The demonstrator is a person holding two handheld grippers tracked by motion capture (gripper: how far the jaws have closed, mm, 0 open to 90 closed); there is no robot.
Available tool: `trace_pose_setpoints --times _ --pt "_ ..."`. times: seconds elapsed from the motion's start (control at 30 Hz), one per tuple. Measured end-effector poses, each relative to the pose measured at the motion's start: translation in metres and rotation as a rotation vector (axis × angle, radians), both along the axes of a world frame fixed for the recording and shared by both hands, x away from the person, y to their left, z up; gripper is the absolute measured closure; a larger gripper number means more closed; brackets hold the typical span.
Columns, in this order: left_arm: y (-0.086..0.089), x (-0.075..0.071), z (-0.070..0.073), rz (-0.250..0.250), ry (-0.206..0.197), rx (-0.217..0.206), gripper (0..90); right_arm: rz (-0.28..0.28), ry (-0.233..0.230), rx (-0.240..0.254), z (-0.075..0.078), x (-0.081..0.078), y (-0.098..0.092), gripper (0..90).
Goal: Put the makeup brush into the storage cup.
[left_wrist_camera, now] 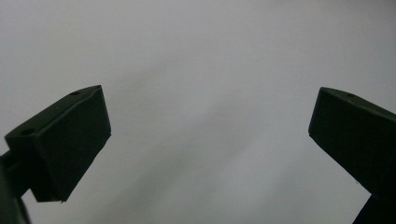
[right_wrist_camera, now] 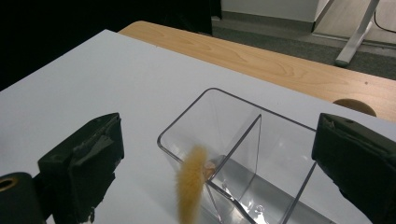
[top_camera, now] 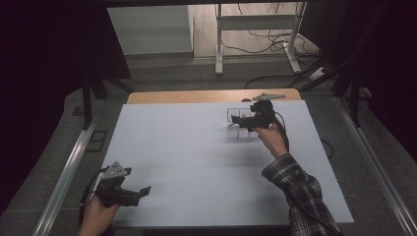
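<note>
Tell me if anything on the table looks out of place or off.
One thing: a fuzzy yellow stick leans tilted over the rim of the clear divided box instead of lying inside a compartment. The right gripper is open around it, not pressing. The pad on its left finger looks torn.

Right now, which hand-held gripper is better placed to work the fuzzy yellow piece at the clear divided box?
Right. The right hand-held gripper hangs open over the clear divided box, fuzzy yellow piece between its jaws. The left hand-held gripper sits at the near left edge.
</note>
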State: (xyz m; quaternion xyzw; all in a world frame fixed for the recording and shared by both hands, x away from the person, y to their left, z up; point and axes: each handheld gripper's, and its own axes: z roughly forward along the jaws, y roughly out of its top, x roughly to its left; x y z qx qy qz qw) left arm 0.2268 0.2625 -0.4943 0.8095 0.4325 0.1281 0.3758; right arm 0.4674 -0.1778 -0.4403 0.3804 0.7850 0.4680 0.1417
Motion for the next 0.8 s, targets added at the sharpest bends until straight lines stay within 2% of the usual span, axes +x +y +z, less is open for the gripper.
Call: trace_pose_setpoints --times 0.8 --pt "0.0 0.0 0.0 -0.001 0.005 -0.001 0.0 0.027 0.007 -0.028 0.005 -0.016 -0.006 2.1"
